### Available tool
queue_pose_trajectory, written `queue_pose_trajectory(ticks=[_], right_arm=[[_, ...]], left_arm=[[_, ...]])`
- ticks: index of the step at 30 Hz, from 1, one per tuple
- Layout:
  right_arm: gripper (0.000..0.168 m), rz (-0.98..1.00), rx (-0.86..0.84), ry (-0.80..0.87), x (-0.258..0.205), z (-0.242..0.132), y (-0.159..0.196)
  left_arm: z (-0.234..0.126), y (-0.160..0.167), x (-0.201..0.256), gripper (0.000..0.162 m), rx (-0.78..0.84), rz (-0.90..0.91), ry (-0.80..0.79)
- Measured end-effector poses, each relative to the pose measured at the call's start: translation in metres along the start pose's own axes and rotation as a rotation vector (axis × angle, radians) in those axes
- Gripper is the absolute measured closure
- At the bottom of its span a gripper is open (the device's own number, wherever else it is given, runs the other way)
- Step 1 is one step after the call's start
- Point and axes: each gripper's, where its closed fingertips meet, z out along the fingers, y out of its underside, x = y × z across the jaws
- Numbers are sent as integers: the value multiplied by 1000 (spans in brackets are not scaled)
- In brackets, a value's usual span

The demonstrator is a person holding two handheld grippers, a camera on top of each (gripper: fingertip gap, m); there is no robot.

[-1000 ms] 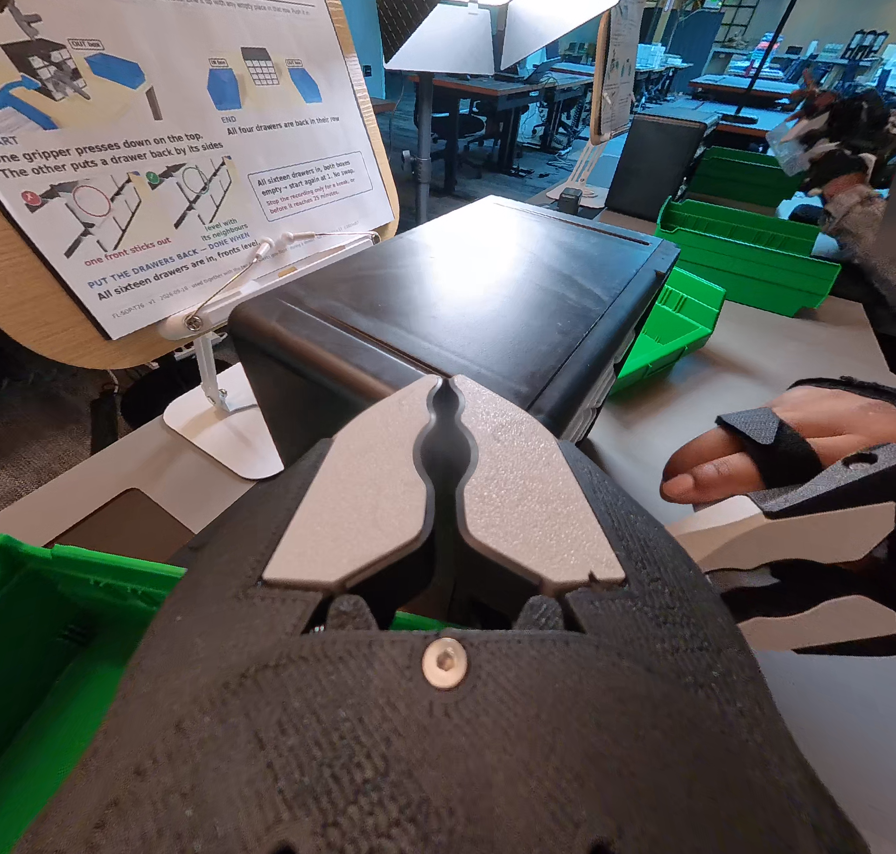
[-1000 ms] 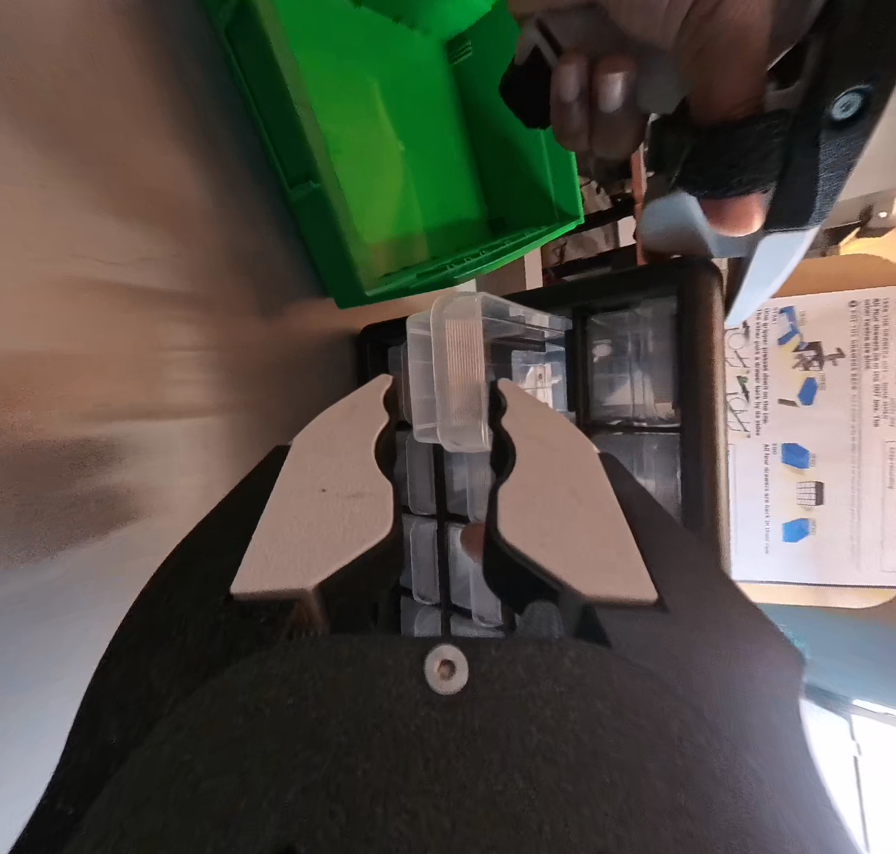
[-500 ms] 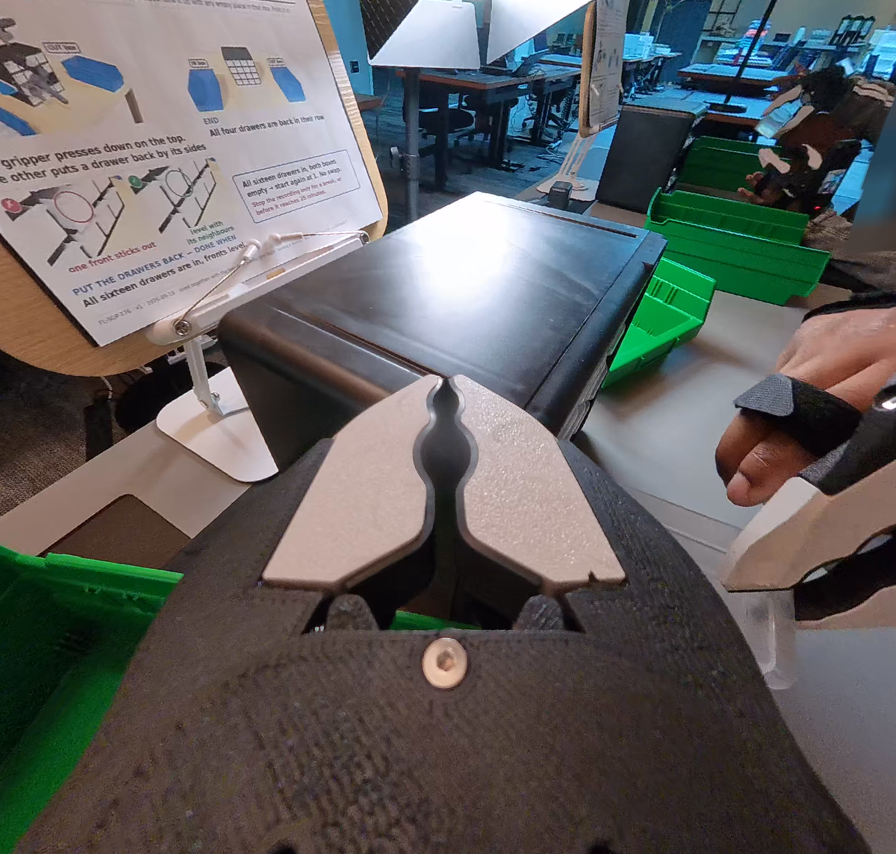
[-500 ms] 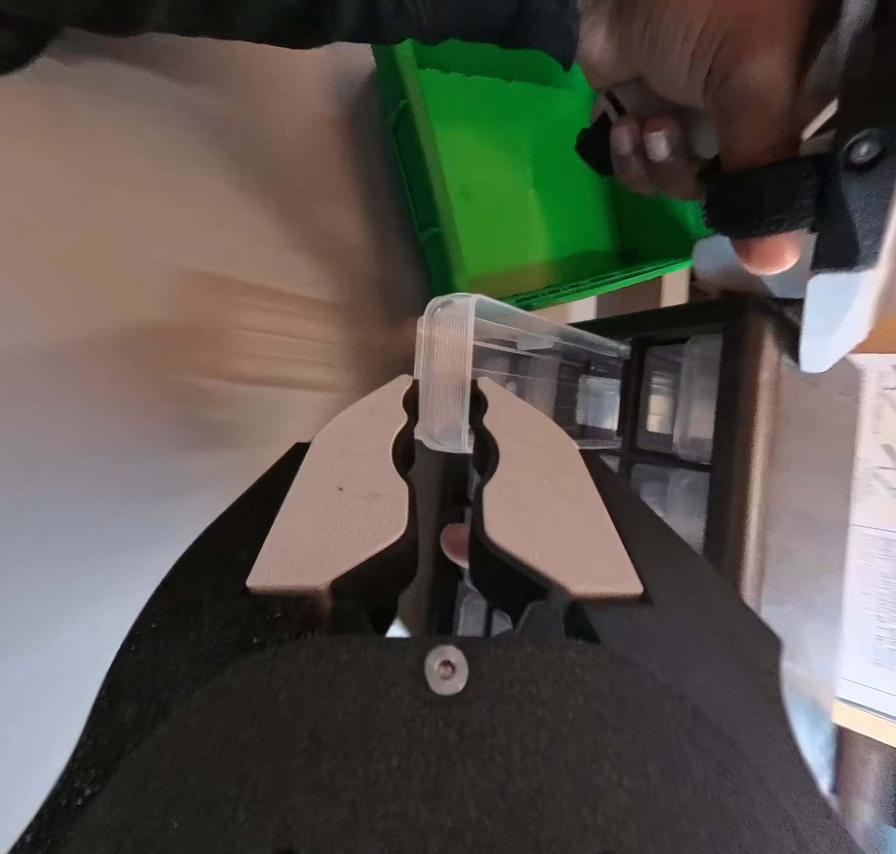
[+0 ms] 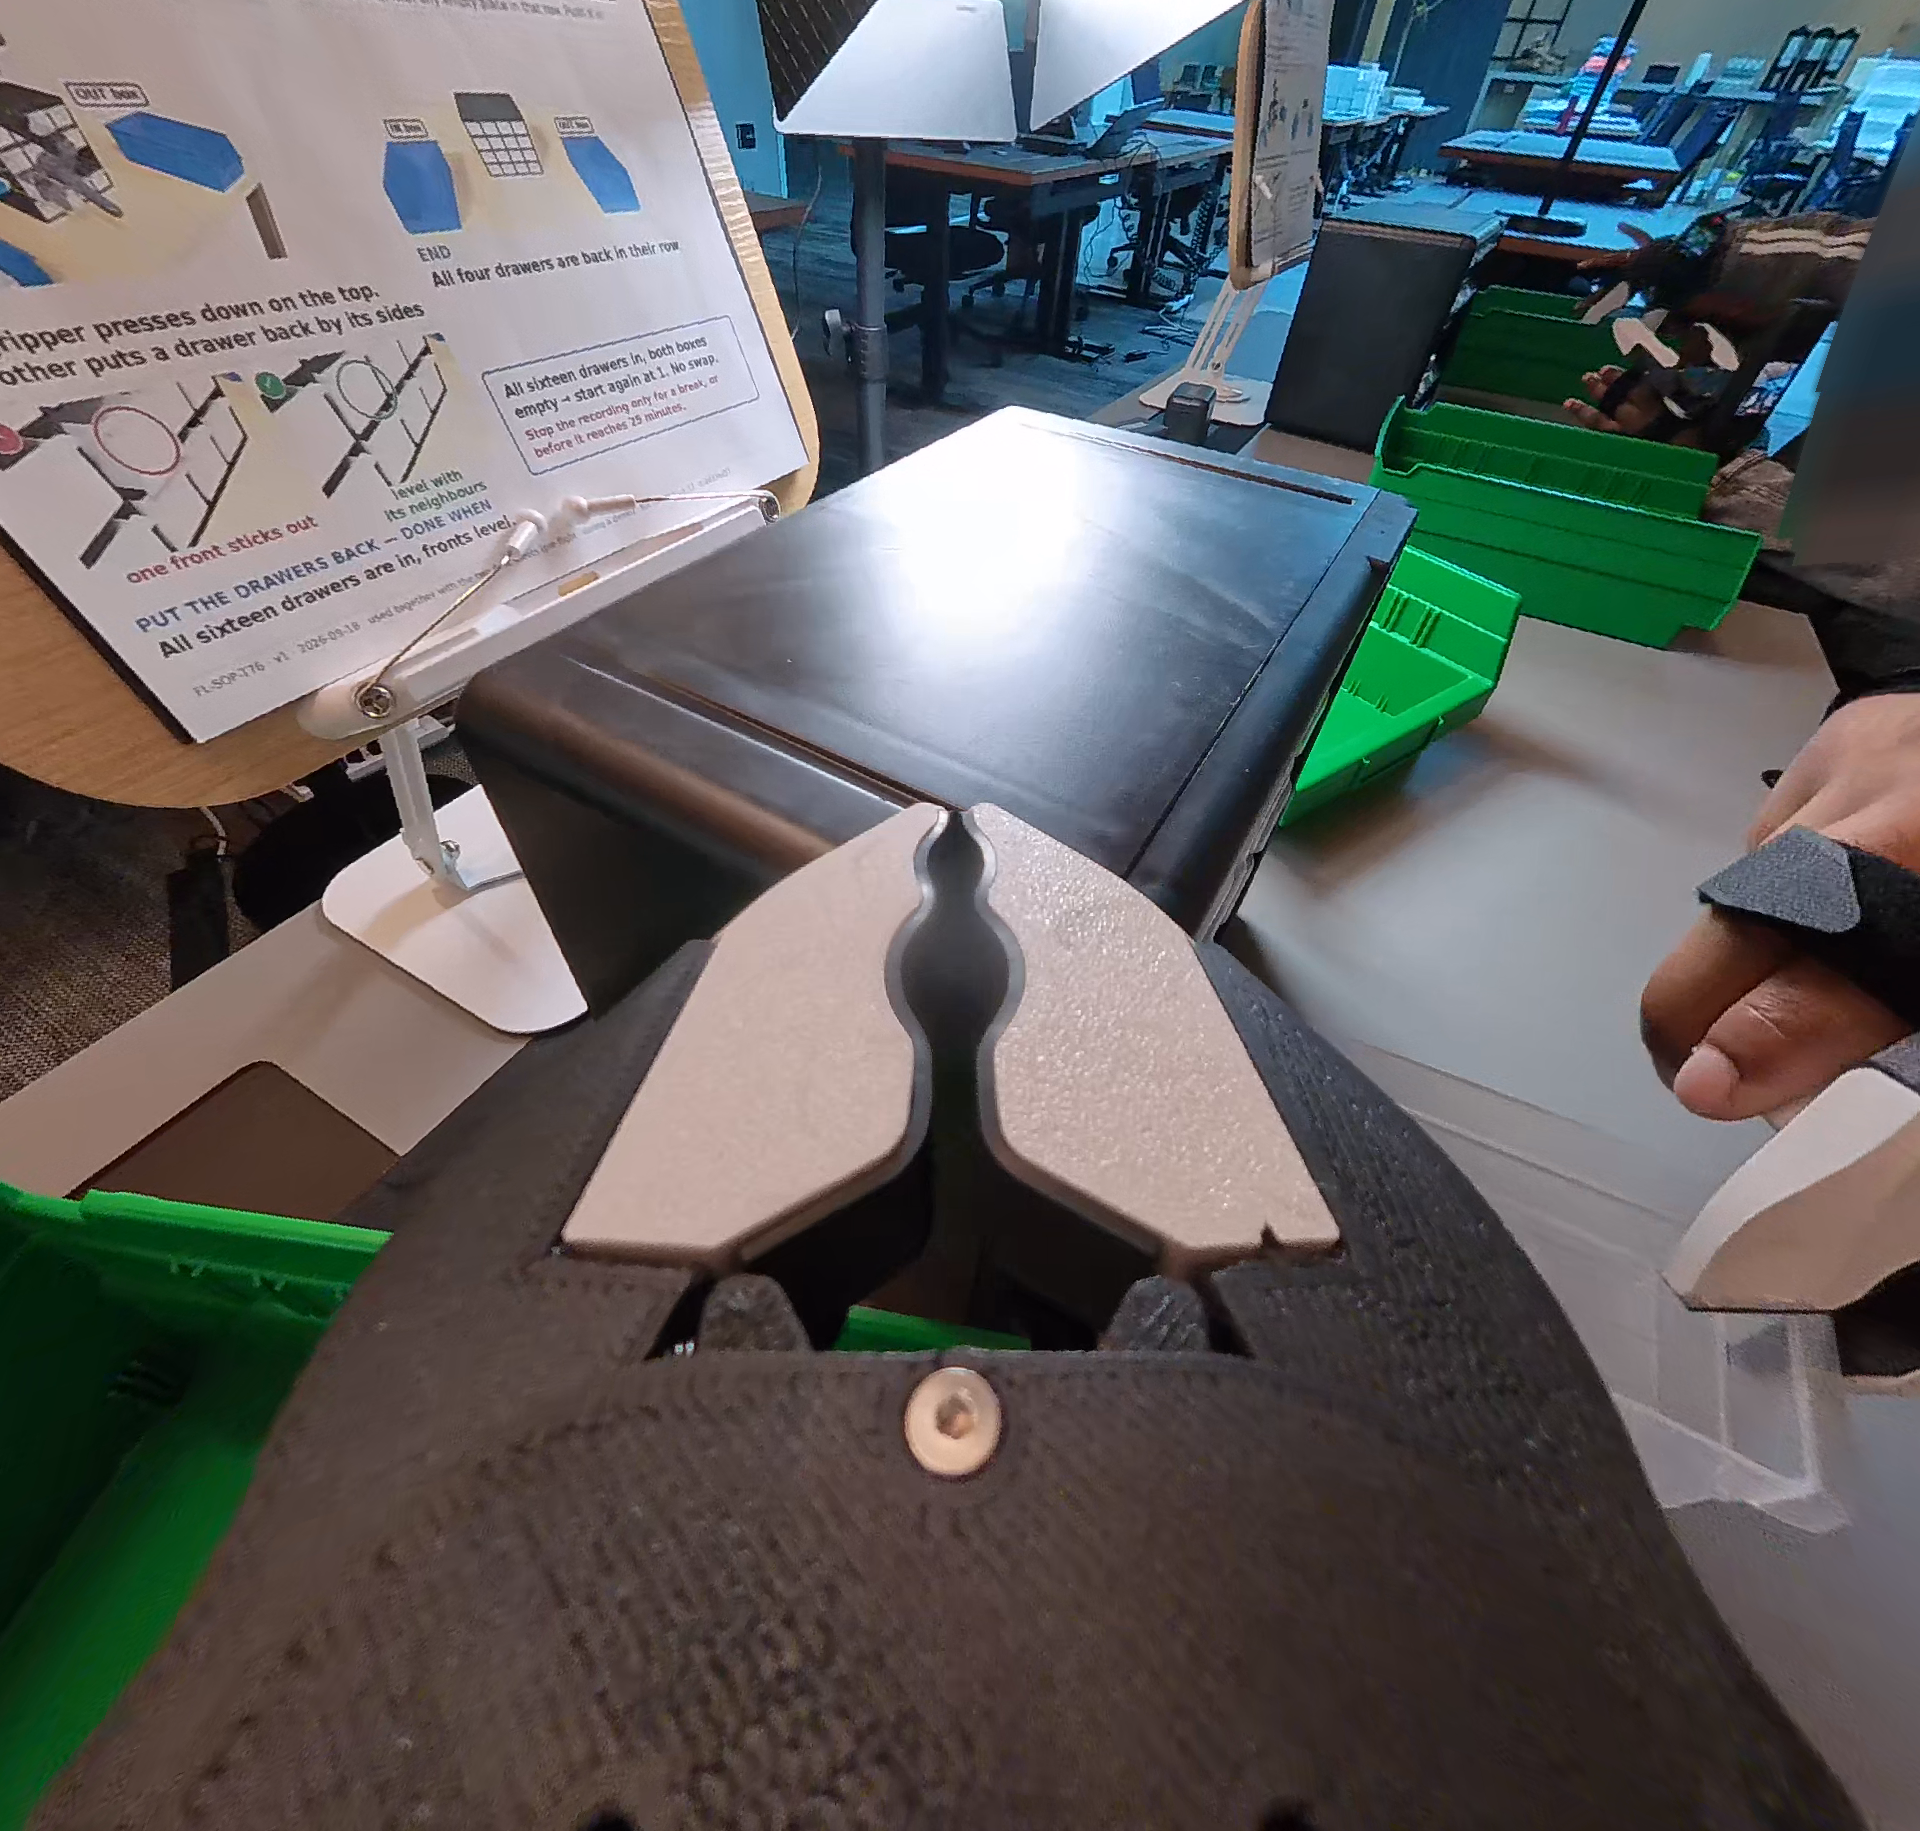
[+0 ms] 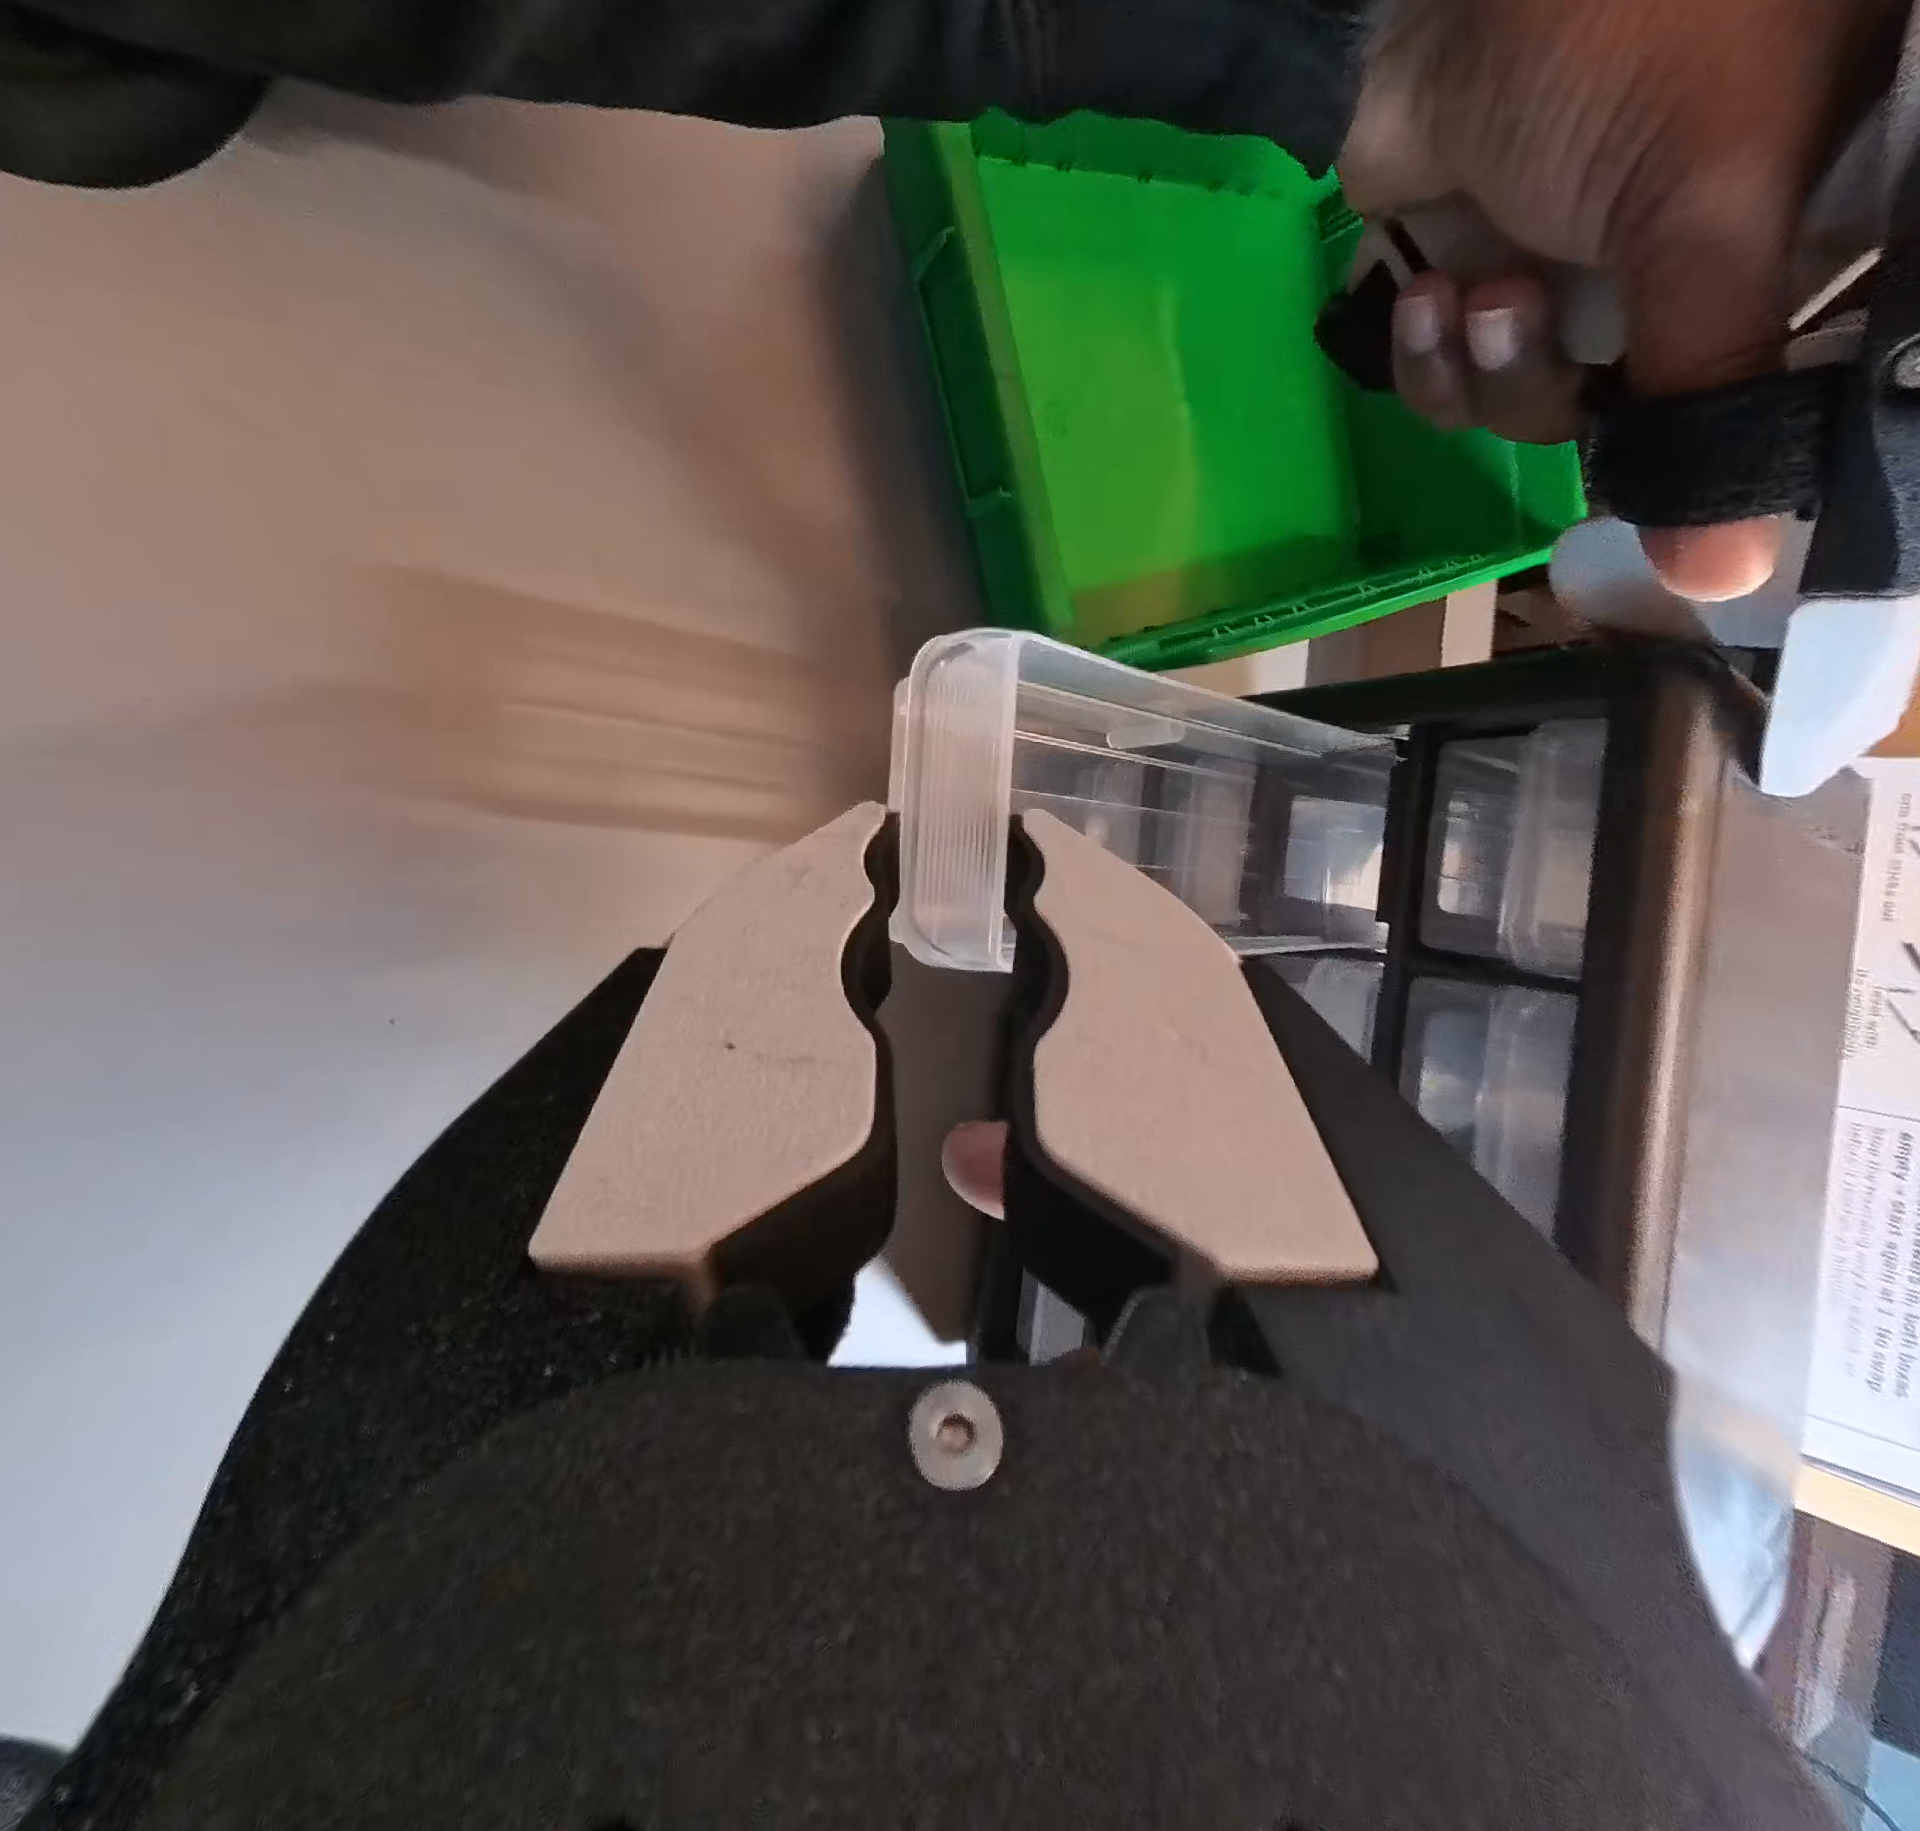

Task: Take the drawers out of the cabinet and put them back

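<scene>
The left wrist view looks level across the black cabinet [image 5: 997, 618] top from close behind. The right wrist view, rolled sideways, faces the cabinet's front closely. Both share the cabinet and table [image 5: 1507, 846].

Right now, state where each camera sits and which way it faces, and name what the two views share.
Left wrist view: rides the left tool, shut and empty, facing across the black cabinet's top toward an instruction sheet; the right hand shows.
Right wrist view: rides the right tool, rolled sideways, facing the cabinet front, shut on a clear drawer's handle; the left hand shows.
Shared: cabinet, sheet, table, green bin.
</scene>
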Motion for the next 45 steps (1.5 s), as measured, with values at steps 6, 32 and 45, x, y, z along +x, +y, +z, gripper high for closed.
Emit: queue_pose_trajectory(ticks=[6,32,45], right_arm=[[150,164,129,-160,10,-24,-19],[150,467,74,18,-25,-177,107],[149,1170,-479,532,128,-87,383]], left_arm=[[0,0,1,162,-2,0,1],[0,0,0,162,-2,18,-10],[0,0,0,162,6,15,4]])
